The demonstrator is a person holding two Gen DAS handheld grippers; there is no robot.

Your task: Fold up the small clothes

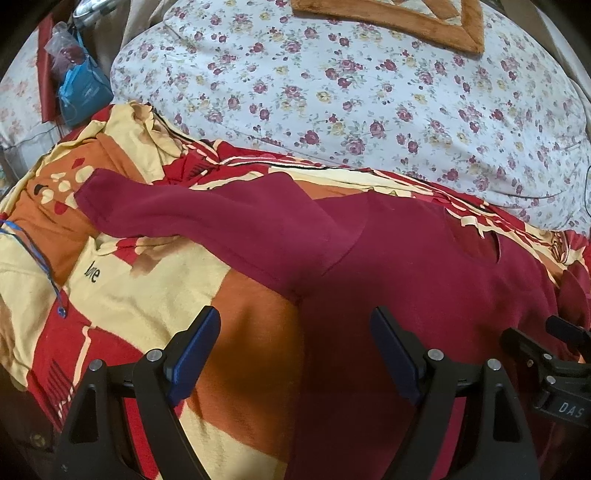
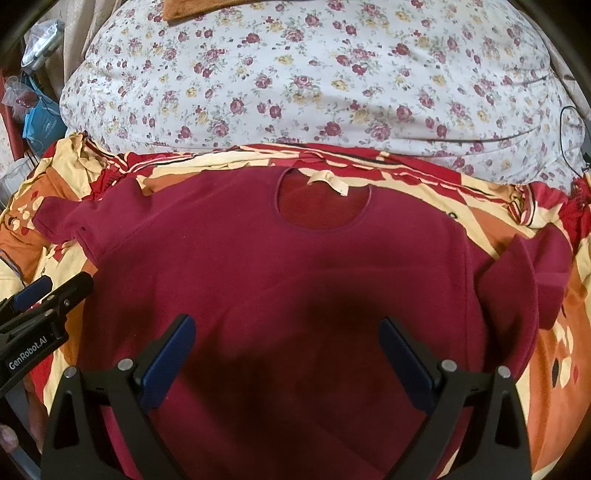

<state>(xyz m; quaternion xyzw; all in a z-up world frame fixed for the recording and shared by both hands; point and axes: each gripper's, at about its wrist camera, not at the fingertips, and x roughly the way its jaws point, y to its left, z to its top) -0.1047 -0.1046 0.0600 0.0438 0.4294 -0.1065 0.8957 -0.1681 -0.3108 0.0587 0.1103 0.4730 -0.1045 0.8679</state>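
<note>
A maroon long-sleeved top [image 2: 280,273] lies flat on a red, orange and cream blanket [image 1: 155,280], neck hole [image 2: 323,206] toward the far side with a cream label showing. Its left sleeve [image 1: 192,218] stretches out to the left; its right sleeve [image 2: 517,288] is folded back at the right. My left gripper [image 1: 295,350] is open and empty, above the top's left edge below the armpit. My right gripper [image 2: 288,354] is open and empty, above the middle of the top's body. Each gripper shows at the edge of the other's view.
A white floral duvet [image 1: 369,92] is heaped along the far side, with an orange-edged cushion [image 1: 424,22] on it. A blue bag [image 1: 83,88] and plastic clutter sit at far left. A blue cord [image 1: 37,254] lies on the blanket at left.
</note>
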